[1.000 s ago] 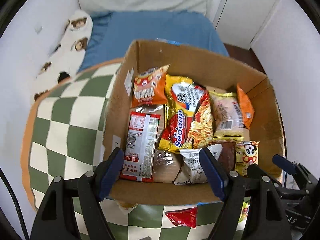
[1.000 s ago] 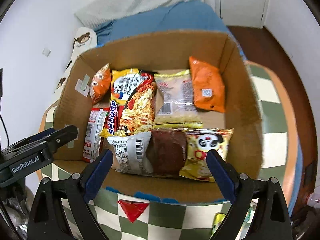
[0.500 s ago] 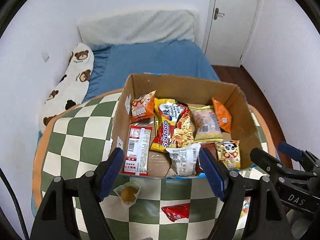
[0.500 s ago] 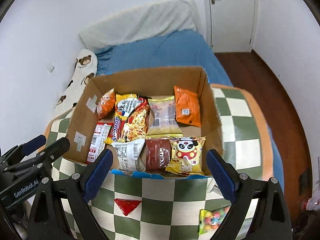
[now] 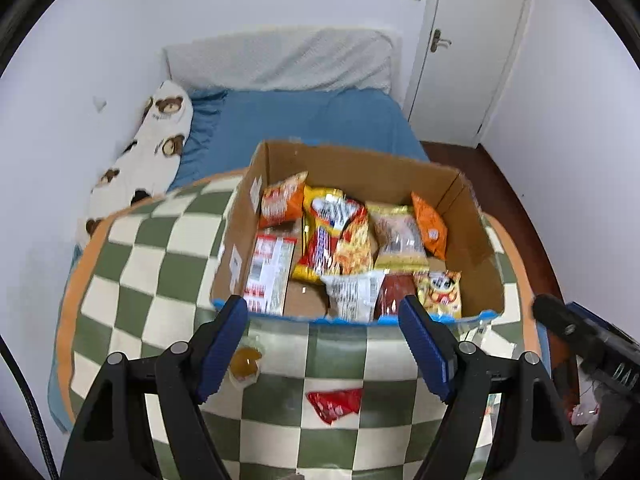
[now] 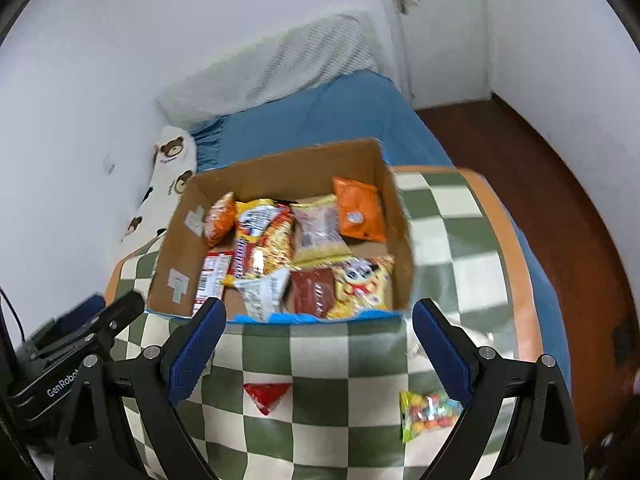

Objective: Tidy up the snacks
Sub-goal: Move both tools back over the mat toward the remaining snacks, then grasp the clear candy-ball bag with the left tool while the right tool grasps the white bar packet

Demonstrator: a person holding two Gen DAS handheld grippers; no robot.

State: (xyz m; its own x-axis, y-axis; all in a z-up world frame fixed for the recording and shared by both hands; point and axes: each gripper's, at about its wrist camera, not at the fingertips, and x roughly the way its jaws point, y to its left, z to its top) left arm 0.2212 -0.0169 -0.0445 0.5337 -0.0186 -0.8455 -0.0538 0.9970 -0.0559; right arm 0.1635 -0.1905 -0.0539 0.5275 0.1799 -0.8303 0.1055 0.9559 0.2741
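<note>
box [image 5: 236,240] on table [image 5: 132,264], far side | bed [image 5: 304,120] behind | triangle pkt [image 5: 336,402], candy bag [image 6: 428,414] before box

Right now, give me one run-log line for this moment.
left gripper: open, empty | right gripper: open, empty | cardboard box: holds snacks | red packet, candy bag: loose on checkered cloth

Between my left tool [image 5: 322,344] and right tool [image 6: 318,342] the checkered surface [image 5: 160,264] lies open, save a red packet [image 5: 336,402], a small amber packet [image 5: 245,362] and a candy bag [image 6: 428,414] at lower right. The cardboard box [image 5: 234,248], packed with snacks, blocks mid-frame; bare checks remain at its left.
</note>
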